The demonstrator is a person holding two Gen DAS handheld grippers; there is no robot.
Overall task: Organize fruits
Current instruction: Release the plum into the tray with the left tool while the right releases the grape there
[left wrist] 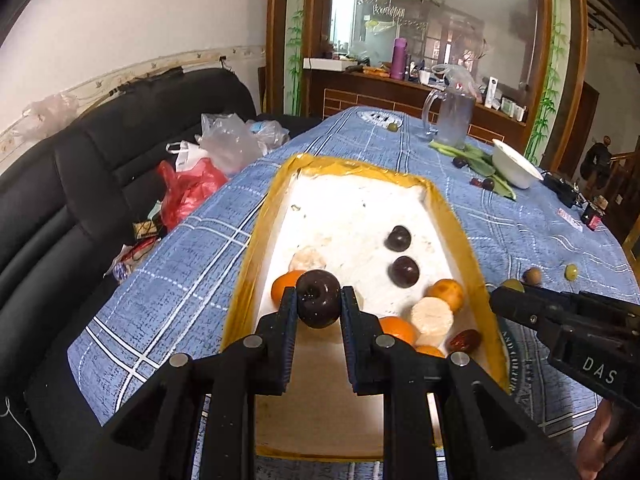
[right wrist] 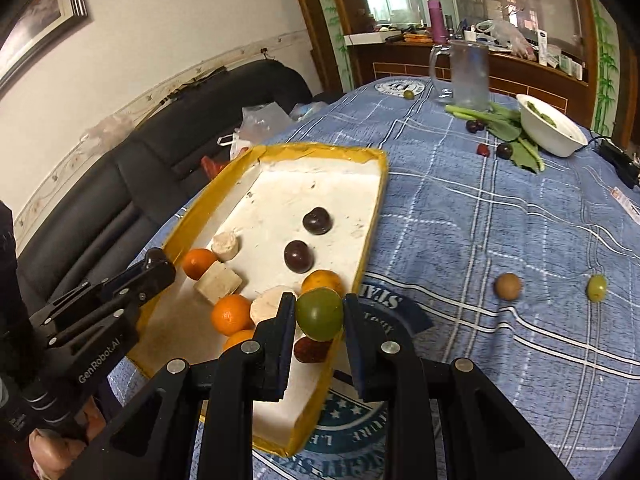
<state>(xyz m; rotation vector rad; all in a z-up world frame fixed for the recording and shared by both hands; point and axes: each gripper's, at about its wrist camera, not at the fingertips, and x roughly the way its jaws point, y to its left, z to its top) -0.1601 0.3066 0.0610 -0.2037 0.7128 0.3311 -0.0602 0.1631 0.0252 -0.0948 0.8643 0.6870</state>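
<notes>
Dark purple round plum [left wrist: 318,298] clamped in left gripper [left wrist: 319,309] above white foam tray with yellow-taped rim [left wrist: 244,280]; green round fruit [right wrist: 319,313] pinched by right gripper [right wrist: 319,322] over tray's right rim. Inside (crowding near end): oranges [right wrist: 231,314], pale cut chunks [right wrist: 218,282], two dark plums [right wrist: 298,256]. Beyond, on blue plaid tablecloth [right wrist: 500,220]: brown fruit [right wrist: 507,286], green grape [right wrist: 596,287], white bowl [right wrist: 550,125], glass mug [right wrist: 468,74].

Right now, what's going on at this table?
A person is sorting fruit into the yellow-rimmed tray with two handheld grippers. The left gripper grips a dark plum over the tray; the right gripper holds a green fruit at the tray's right edge. Oranges, white chunks and two plums already lie inside. A few fruits, such as a green grape, sit on the blue tablecloth.
</notes>
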